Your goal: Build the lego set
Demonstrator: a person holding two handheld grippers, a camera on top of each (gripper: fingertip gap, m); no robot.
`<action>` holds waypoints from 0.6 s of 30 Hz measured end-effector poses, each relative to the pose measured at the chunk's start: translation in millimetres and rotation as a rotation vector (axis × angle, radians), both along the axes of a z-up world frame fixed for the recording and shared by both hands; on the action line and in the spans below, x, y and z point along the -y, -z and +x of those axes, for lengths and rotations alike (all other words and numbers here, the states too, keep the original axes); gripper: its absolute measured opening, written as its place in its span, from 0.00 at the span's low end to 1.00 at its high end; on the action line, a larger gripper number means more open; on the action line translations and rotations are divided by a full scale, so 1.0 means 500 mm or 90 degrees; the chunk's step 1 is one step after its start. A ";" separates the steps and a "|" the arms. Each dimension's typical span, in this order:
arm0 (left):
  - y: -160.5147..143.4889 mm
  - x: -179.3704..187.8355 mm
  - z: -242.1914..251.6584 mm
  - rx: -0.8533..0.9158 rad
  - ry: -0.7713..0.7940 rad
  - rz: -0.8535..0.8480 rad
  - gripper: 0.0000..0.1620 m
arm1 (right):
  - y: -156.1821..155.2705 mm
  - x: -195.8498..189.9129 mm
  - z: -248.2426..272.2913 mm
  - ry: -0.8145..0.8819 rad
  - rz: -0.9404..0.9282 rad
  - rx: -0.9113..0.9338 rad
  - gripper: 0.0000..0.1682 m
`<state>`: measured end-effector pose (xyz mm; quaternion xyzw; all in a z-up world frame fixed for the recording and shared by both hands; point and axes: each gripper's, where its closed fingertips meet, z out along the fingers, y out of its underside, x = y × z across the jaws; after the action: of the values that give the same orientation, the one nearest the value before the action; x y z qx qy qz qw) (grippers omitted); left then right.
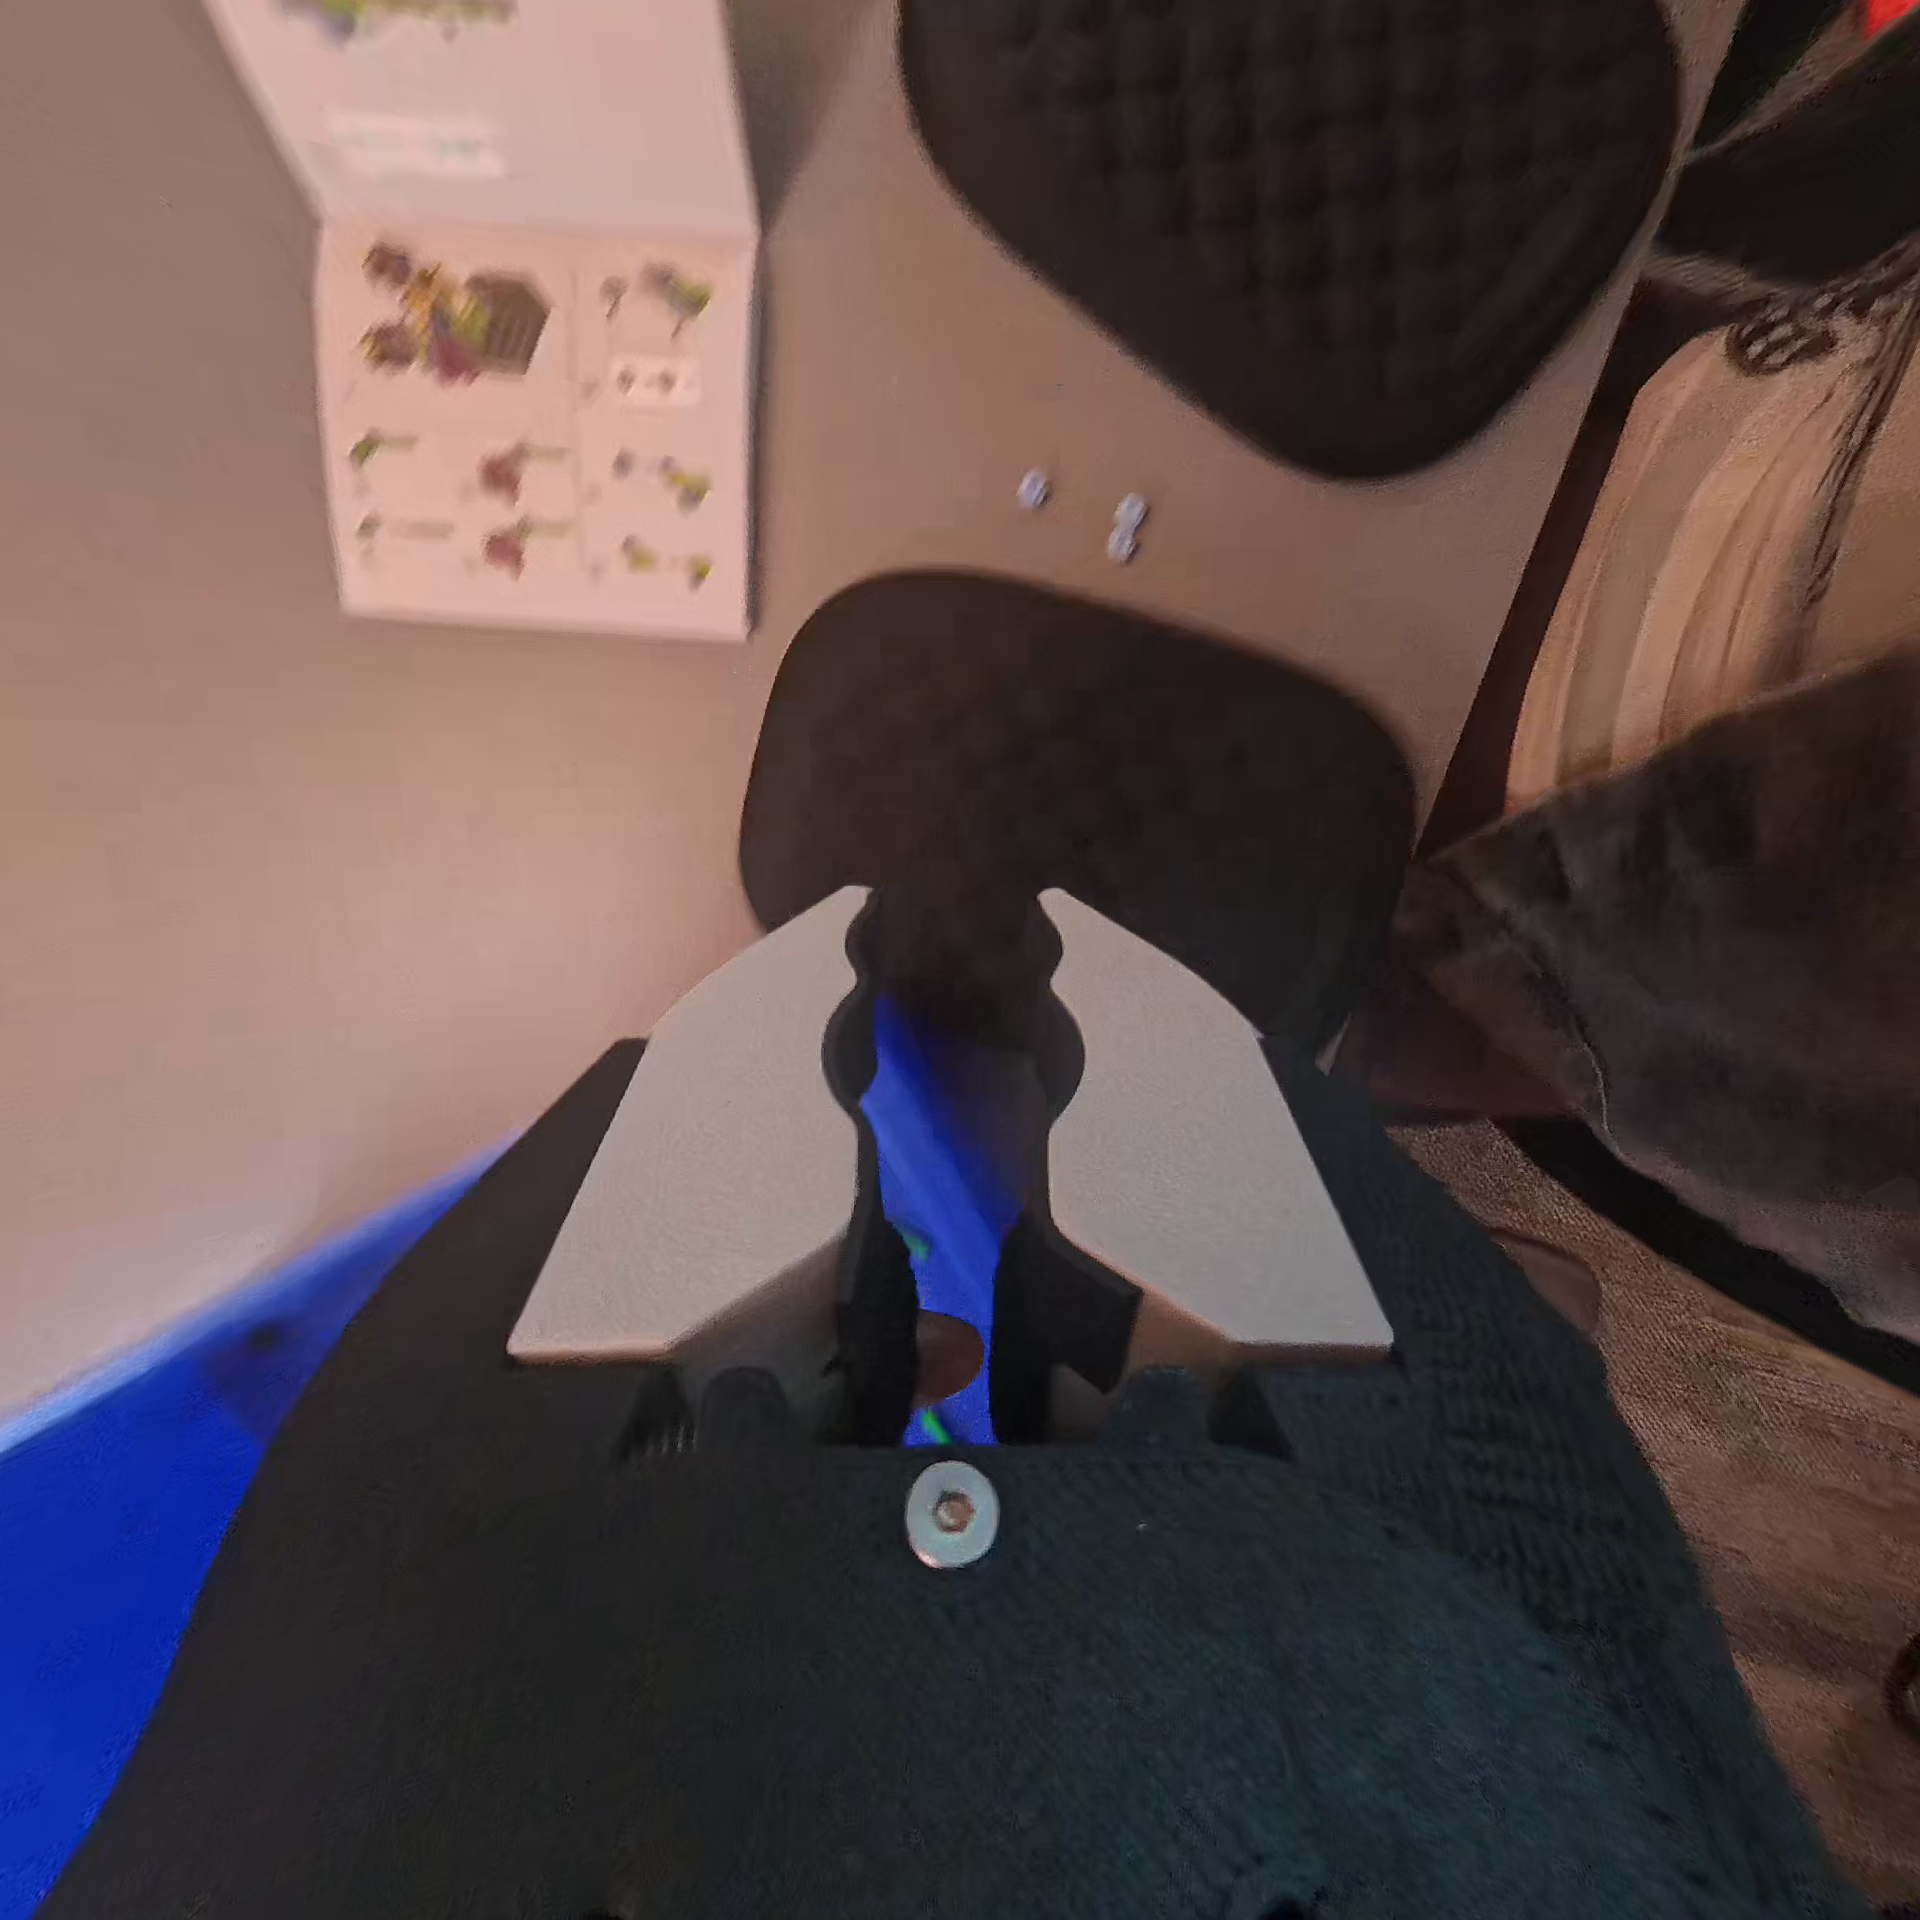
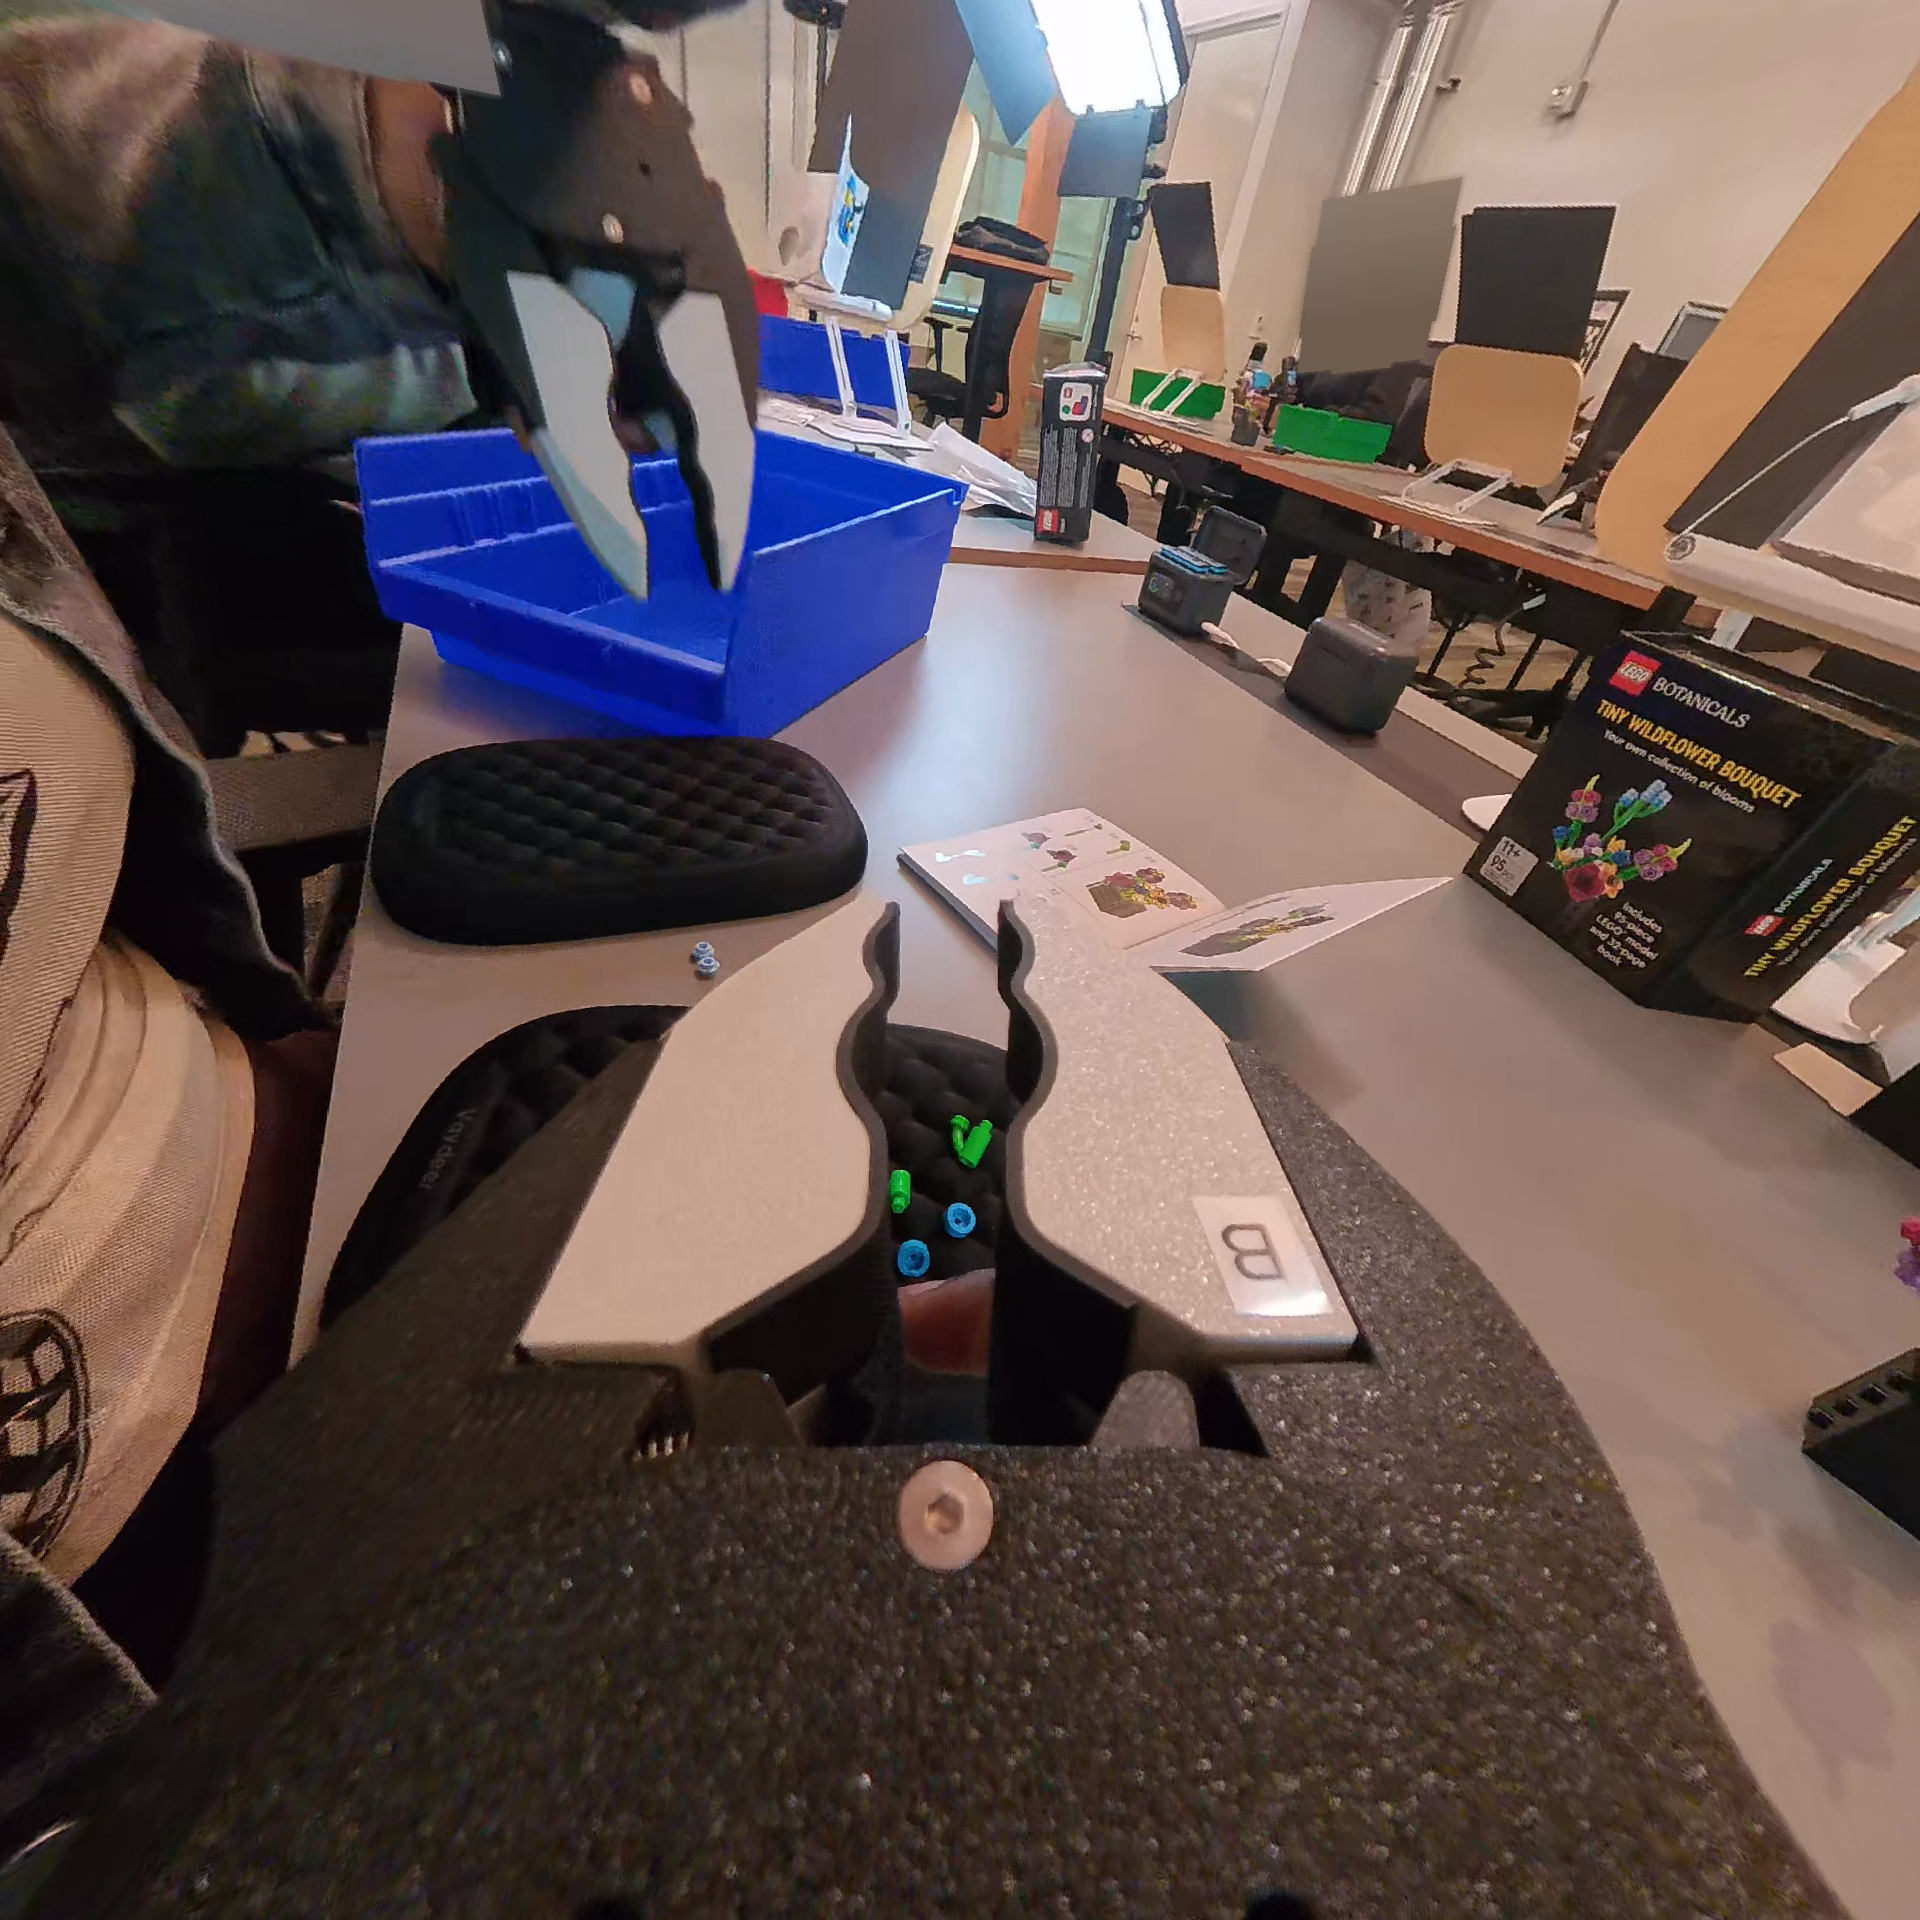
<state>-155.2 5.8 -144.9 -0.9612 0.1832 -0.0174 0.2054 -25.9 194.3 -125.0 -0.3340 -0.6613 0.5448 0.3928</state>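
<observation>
Landmark: the near pad (image 2: pixel 935 1081), a black quilted cushion on the counter (image 2: pixel 1403 1091) edge; every place below is told from it.
Pieces: two green bits (image 2: pixel 971 1141) and two blue studs (image 2: pixel 912 1258) lie loose on the near pad, close together. Two pale studs (image 2: pixel 704 958) sit on bare counter between the near pad and the far pad (image 2: pixel 613 831).
Right gripper (image 2: pixel 948 930): hangs directly over the near pad, fingers spread with a clear gap, nothing between them. The pieces show through that gap, nearer the finger roots than the tips.
Left gripper (image 2: pixel 681 582): raised well above and beyond the near pad, over the blue bin (image 2: pixel 831 582); tips apart, seemingly empty. In its own view it (image 1: pixel 956 899) looks down on the pad, blurred.
Key relation: the pieces lie below and behind the right tips, so that gripper is the nearer by far. Judged next move: draw it back a little and drop it straight down.
Long axis: the larger green bit lies roughly along the fingers' line; a cross-wise pinch looks workable, though it is too small to be sure.
Booklet (image 2: pixel 1060 883): open on the counter just beyond the near pad.
Box (image 2: pixel 1683 831): well off to the pad's right.
Progress: early, I judge; no assembled part shows near the pad.
</observation>
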 end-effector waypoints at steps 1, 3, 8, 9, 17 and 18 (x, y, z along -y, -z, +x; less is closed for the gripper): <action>-0.009 0.025 -0.021 -0.008 -0.016 -0.005 0.16 | 0.000 0.000 -0.001 0.001 -0.001 0.001 0.10; -0.021 0.070 -0.059 -0.023 -0.034 -0.011 0.16 | 0.002 0.000 -0.004 0.001 -0.004 0.003 0.10; -0.003 0.164 -0.120 -0.019 -0.057 -0.032 0.14 | 0.011 0.008 -0.016 -0.001 -0.007 0.018 0.11; 0.011 0.182 -0.124 -0.010 -0.051 -0.048 0.14 | 0.014 0.011 -0.019 -0.003 -0.007 0.023 0.10; 0.140 0.288 -0.134 -0.037 0.073 -0.197 0.14 | 0.025 0.017 -0.031 0.009 0.004 0.050 0.11; 0.149 0.291 -0.132 -0.041 0.086 -0.203 0.14 | 0.025 0.016 -0.032 0.013 0.006 0.052 0.11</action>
<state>-221.4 -139.9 -219.3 -0.9672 0.2487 -0.0292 0.0430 -42.0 186.4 -137.4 -0.3609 -0.6758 0.5238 0.3724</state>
